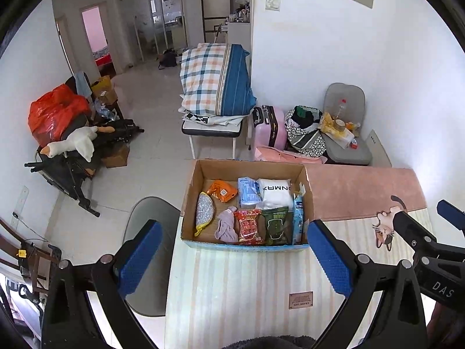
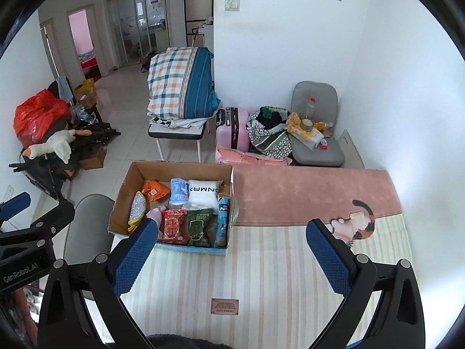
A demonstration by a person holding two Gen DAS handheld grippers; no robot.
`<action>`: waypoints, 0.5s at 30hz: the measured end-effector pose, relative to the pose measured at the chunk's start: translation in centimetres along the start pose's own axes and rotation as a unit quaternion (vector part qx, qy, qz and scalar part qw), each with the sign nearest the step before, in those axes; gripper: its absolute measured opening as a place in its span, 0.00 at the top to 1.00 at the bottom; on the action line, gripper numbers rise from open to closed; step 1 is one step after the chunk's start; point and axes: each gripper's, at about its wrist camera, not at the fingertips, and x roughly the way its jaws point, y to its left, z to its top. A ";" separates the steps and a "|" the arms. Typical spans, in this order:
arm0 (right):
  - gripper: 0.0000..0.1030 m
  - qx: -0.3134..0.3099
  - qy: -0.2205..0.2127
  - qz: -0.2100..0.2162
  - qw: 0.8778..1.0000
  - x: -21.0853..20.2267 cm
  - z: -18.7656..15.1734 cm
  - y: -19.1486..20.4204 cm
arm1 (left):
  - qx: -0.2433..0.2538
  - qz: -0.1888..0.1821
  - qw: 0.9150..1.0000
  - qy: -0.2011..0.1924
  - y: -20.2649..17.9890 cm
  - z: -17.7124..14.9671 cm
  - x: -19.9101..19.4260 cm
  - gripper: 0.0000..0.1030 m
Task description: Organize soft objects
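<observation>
cardboard box (image 1: 247,171) sits on the left part of the striped mat (image 1: 232,276), flaps open, so both tools can reach in from above. contents, left to right: glittery silver pouch with yellow trim (image 1: 204,213), flat and oval, against the left wall; orange crinkly packet (image 1: 223,191) at the far side; lilac cloth (image 1: 226,224), bunched and limp, at the near side; red snack bag (image 1: 250,227) and dark green snack bag (image 1: 275,225), glossy film, puffy, side by side along the near wall; pale blue soft pack (image 1: 247,191) and white pillow-like pack (image 1: 276,193) with black lettering behind them; a thin blue packet (image 1: 298,218) stands on edge against the right wall. items look packed in rows, so sorting seems largely done (judgement).

left tool (image 1: 232,258): blue ribbed pads spread wide, gripping nothing, hanging near of the box. right tool (image 2: 229,258): also spread, empty, over bare mat to the right of the box. both read as a neutral hover pose.

mat: woven stripes near, pink plush band (image 2: 308,195) far, cat print (image 2: 356,224) at right. bench under it mostly hidden.
</observation>
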 end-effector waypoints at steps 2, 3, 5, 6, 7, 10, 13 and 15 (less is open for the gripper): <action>0.00 0.002 0.001 -0.002 1.000 0.2 -0.1 0.0 | -0.001 0.000 1.000 0.001 0.0 -0.1 0.0 0.01; 0.00 0.003 0.002 -0.001 1.000 0.2 -0.1 -0.1 | -0.001 -0.001 1.000 0.002 0.0 -0.1 0.0 0.01; 0.00 0.004 0.001 -0.002 1.000 0.2 -0.1 -0.1 | -0.001 -0.001 1.000 0.001 0.0 -0.2 0.0 0.01; 0.00 0.003 0.000 -0.002 1.000 0.2 -0.1 -0.1 | -0.002 -0.001 1.000 0.001 -0.1 -0.3 0.0 0.01; 0.00 0.004 -0.001 -0.002 1.000 0.2 -0.1 -0.2 | -0.001 -0.001 1.000 0.002 0.0 -0.2 0.1 0.01; 0.00 0.004 -0.004 -0.002 1.000 0.0 -0.1 -0.2 | -0.003 -0.003 1.000 0.004 0.0 -0.3 0.1 0.01; 0.00 0.005 -0.008 -0.003 1.000 -0.4 -0.2 -0.3 | -0.002 -0.003 1.000 0.003 -0.1 -0.3 0.0 0.01; 0.00 0.007 -0.010 -0.002 1.000 -0.7 -0.2 -0.3 | -0.003 -0.004 1.000 0.001 -0.2 -0.3 -0.1 0.01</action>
